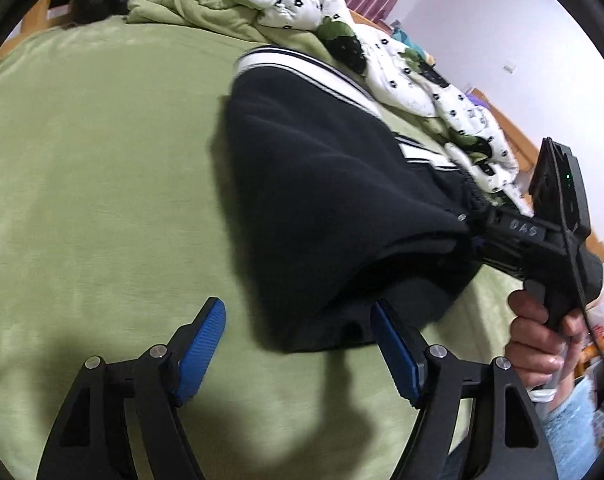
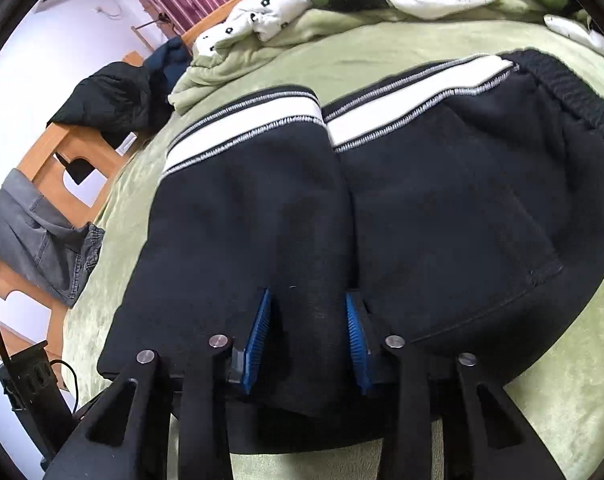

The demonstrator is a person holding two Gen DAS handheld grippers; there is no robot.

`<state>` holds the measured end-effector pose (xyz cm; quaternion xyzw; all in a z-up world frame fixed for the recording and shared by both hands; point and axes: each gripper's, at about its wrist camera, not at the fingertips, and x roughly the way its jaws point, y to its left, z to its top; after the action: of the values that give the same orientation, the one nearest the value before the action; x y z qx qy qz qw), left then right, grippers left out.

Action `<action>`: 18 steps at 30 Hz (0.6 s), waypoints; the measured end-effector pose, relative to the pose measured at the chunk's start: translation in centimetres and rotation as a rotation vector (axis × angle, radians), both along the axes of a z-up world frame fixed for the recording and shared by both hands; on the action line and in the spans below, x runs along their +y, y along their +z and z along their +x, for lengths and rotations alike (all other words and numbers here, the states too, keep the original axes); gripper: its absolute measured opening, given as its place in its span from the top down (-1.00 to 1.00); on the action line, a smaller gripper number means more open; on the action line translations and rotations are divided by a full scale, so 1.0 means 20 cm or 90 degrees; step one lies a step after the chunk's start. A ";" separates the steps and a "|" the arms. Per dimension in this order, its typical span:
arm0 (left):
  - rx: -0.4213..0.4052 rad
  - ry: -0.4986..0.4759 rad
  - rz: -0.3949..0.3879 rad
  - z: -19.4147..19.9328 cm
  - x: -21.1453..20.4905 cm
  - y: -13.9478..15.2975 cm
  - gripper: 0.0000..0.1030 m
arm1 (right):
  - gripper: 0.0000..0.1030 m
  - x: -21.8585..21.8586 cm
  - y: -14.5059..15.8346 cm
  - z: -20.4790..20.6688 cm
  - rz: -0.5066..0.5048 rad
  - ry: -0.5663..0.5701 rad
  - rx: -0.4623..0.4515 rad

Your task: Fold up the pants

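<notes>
Black pants (image 2: 442, 200) with a white side stripe and an elastic waistband lie folded over on a green bedsheet (image 2: 562, 380). My right gripper (image 2: 308, 320) is shut on a thick fold of the black fabric at the near edge. In the left wrist view the pants (image 1: 322, 200) are lifted into a peak where the right gripper (image 1: 468, 226) pinches them. My left gripper (image 1: 298, 316) is open and empty, hovering over the sheet (image 1: 102, 200), with its right pad next to the pants' lower edge.
A crumpled white flowered quilt (image 1: 402, 60) and green blanket lie along the bed's far side. A wooden bed frame (image 2: 62, 168) carries grey jeans (image 2: 42, 240) and a dark jacket (image 2: 114, 96). A black stand (image 2: 26, 384) is at lower left.
</notes>
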<state>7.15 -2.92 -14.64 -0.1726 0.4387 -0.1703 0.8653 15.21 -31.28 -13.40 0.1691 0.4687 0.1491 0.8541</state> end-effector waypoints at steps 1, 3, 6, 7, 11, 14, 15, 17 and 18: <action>0.005 0.002 -0.011 0.01 -0.02 -0.01 -0.42 | 0.59 -0.01 0.02 -0.01 0.008 0.002 -0.008; 0.007 0.016 -0.023 0.04 -0.04 -0.03 -0.45 | 0.63 -0.04 0.07 -0.02 0.040 0.000 -0.033; -0.014 0.058 -0.029 0.03 -0.08 -0.04 -0.48 | 0.65 -0.09 0.18 -0.04 0.068 0.002 -0.080; -0.021 0.064 -0.018 0.03 -0.10 -0.05 -0.48 | 0.65 -0.10 0.22 -0.04 0.073 0.004 -0.095; -0.039 0.067 0.061 0.02 -0.19 -0.04 -0.47 | 0.66 -0.17 0.34 -0.02 0.067 0.010 -0.122; -0.038 0.069 0.120 0.02 -0.24 -0.03 -0.47 | 0.66 -0.21 0.39 0.03 0.048 0.035 -0.127; -0.037 0.071 0.130 0.03 -0.25 -0.02 -0.47 | 0.66 -0.22 0.41 0.04 0.032 0.042 -0.132; -0.028 0.072 0.139 0.04 -0.26 -0.01 -0.47 | 0.66 -0.26 0.44 0.04 0.016 0.045 -0.145; -0.027 0.073 0.139 0.04 -0.25 -0.01 -0.47 | 0.67 -0.28 0.46 0.05 0.020 0.047 -0.153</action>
<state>8.01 -7.96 -14.88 -0.0984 0.4258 -0.0753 0.8963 16.30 -36.94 -4.13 0.1460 0.3663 0.2068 0.8954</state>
